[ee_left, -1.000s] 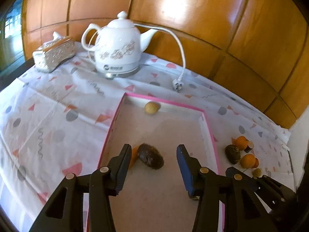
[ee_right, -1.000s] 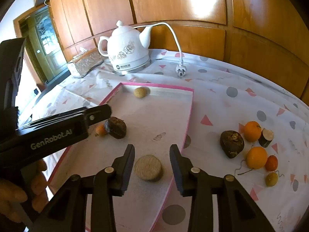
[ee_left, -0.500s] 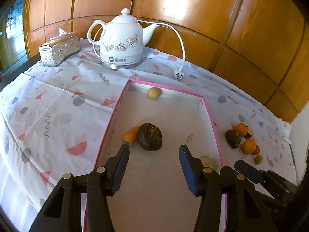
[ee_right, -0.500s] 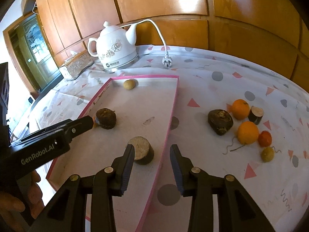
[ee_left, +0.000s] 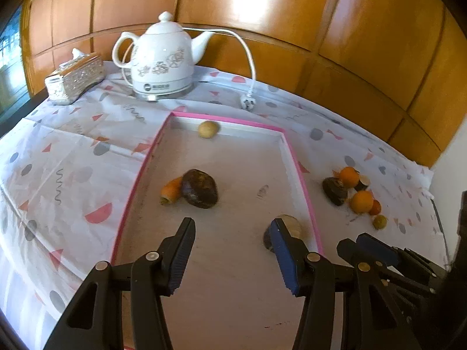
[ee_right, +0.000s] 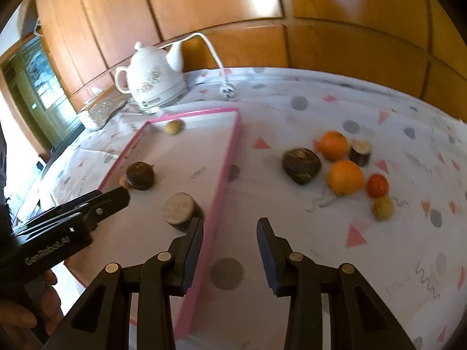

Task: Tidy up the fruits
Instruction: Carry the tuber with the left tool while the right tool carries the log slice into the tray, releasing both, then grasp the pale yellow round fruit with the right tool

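Both empty grippers, left [ee_left: 232, 234] and right [ee_right: 229, 234], farther back from tray [ee_left: 303, 186].

four fruits in tray [ee_left: 294, 160], others [ee_right: 344, 176] on cloth to its right

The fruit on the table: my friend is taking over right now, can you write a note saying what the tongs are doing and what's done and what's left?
Left tongs: open, empty, over the pink-rimmed white tray.
Right tongs: open, empty, over the tray's right rim.
Done, in the tray: small yellow round fruit, dark brown lumpy fruit, little orange piece, cut dark-skinned piece.
Left, on the patterned tablecloth: dark lump, two oranges, small red fruit, small yellow-green fruit, another cut piece.
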Motion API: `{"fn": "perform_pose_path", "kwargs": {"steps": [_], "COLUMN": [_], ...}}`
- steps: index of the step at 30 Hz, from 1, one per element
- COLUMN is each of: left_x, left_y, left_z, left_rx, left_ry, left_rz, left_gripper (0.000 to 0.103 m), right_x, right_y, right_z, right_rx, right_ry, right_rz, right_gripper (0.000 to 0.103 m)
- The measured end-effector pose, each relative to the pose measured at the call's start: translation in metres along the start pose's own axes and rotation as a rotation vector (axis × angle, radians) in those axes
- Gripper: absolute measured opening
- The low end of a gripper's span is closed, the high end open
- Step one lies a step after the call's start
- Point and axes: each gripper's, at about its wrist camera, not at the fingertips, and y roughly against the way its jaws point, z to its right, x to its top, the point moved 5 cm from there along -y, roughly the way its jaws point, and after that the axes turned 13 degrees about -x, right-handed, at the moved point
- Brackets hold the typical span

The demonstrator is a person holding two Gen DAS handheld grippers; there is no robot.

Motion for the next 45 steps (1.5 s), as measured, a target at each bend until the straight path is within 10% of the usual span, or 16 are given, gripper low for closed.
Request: {"fn": "perform_pose_path", "kwargs": {"steps": [22, 45], "left_x": [-0.023, -0.020], "left_y": [-0.021, -0.050], "left_z": [0.065, 0.096], "left_rx": [-0.157, -0.220], "left_ry": [-0.156, -0.176], "left_rz": [-0.094, -0.165], "left_gripper": [0.054, 0.054], "right_x": [-0.033, 0.000], "right_y": [-0.007, -0.048], "right_z": [0.126, 0.145], "right_rx": [-0.202, -0.235], "right_ry": [-0.240, -0.174], "right_rz": [-0.052, -0.056], "right_gripper": [0.038, 0.024]}}
